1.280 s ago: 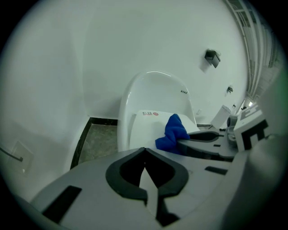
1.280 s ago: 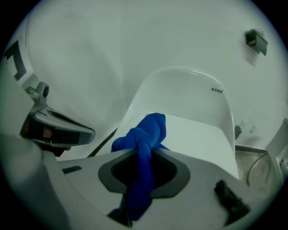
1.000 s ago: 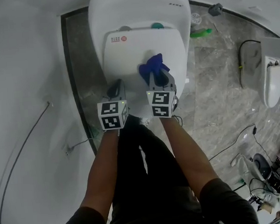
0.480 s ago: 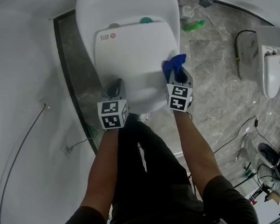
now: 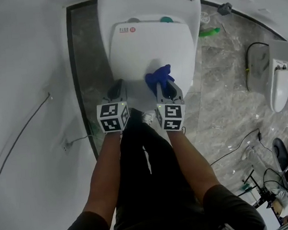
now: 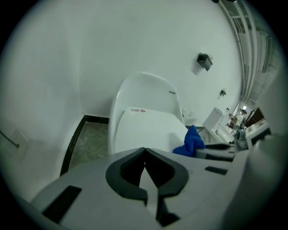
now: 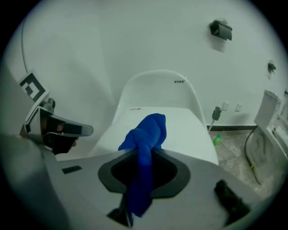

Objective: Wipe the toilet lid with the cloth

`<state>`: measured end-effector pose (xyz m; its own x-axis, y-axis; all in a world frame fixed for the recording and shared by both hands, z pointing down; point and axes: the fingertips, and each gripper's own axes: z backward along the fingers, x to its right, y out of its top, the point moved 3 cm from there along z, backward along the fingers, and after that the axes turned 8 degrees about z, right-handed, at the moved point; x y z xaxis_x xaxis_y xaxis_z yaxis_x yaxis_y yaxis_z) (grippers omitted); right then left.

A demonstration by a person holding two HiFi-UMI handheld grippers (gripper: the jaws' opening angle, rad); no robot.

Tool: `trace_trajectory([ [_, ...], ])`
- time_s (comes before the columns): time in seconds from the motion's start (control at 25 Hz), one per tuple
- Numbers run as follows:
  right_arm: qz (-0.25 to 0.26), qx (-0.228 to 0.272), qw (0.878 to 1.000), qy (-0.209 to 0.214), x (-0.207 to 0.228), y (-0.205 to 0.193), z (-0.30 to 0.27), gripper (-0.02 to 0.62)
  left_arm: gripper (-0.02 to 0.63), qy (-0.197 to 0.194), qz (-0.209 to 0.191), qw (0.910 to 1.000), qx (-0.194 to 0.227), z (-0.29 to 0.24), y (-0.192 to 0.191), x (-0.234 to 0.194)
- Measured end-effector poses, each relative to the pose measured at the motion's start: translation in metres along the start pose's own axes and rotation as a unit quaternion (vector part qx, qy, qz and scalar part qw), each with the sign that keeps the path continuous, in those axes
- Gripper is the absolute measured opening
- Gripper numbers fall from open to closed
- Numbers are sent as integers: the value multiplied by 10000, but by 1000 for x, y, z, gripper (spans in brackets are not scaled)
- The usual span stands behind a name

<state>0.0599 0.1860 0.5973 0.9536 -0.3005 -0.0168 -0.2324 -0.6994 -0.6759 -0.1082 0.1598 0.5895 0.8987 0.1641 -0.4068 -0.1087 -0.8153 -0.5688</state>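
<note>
Bathroom: grey marble floor point(image 5: 222, 106) with a dark border strip, white walls point(image 5: 25, 57) along the left and top of the head view. The white toilet point(image 5: 147, 2) sat top centre of that frame with its lid point(image 5: 148, 47) down. There was a small red label point(image 5: 131, 29) near the lid's upper-left corner and a teal button point(image 5: 166, 20) just above the lid's upper edge.

We had the right gripper point(image 5: 164, 87) over the lower-right part of the lid, jaws clamped on the blue cloth point(image 5: 160, 77). In the right gripper view the cloth ran up through the closed jaws and bunched into a wad past the tips, over the lid. A tail of it hung back below the jaws. The wad looked to be resting on the lid, but we couldn't confirm contact.

We held the left gripper point(image 5: 117, 88) at the lid's lower-left edge. Its jaws were fully together with nothing between them. It sat near the right gripper, not touching it. Both grippers angled down toward the toilet.

Other items:
- A green item point(image 5: 208, 32) lay on the floor right of the toilet.
- A second white fixture point(image 5: 279, 84) stood at the right edge of the frame.
- Cables point(image 5: 236, 149) lay on the floor at lower right.
- Bare forearms point(image 5: 106, 174) and dark trousers point(image 5: 149, 186) filled the lower centre.
</note>
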Motion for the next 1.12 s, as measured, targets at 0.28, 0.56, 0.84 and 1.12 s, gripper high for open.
trace_trajectory([
  [0.28, 176, -38, 9962, 849, -99, 21, -21, 78, 11, 289, 519, 9979, 242, 24, 1, -43],
  [0.56, 567, -424, 9929, 952, -135, 7, -48, 78, 11, 485, 756, 9956, 252, 43, -12, -73],
  [0.84, 626, -257, 9965, 497, -102, -3, -34, 78, 11, 260, 657, 9973, 220, 38, -16, -54],
  [1.12, 374, -178, 9986, -329, -13, -31, -5, 78, 11, -75, 491, 9988, 14, 27, -29, -12],
])
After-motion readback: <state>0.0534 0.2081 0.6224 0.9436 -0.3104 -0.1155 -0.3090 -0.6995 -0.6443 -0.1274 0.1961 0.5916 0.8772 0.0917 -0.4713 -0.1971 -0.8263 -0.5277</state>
